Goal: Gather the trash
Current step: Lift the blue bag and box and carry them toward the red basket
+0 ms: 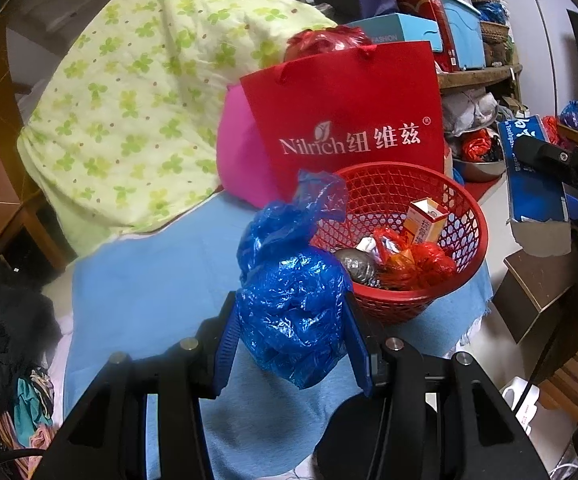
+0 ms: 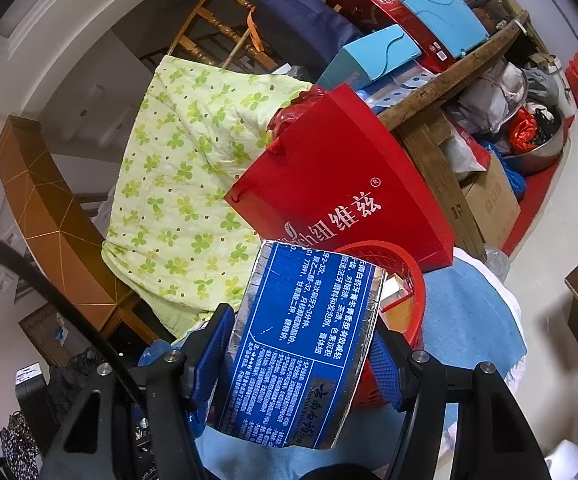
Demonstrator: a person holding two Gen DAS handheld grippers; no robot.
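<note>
My left gripper (image 1: 289, 320) is shut on a crumpled blue plastic bag (image 1: 293, 280), held just left of a red mesh basket (image 1: 465, 216) on a blue cloth. The basket holds an orange box (image 1: 425, 220), red wrappers (image 1: 421, 260) and a grey foil ball (image 1: 357, 266). My right gripper (image 2: 301, 348) is shut on a flattened blue toothpaste box (image 2: 301, 344), held over the left side of the basket (image 2: 413, 280). That box and gripper also show at the right of the left wrist view (image 1: 533, 184).
A red Nilrich paper bag (image 1: 349, 120) and a pink bag (image 1: 241, 156) stand behind the basket. A green-patterned quilt (image 1: 129, 100) lies to the left. Cluttered shelves (image 2: 449, 92) with boxes stand behind. A brown stool (image 1: 537, 288) is at the right.
</note>
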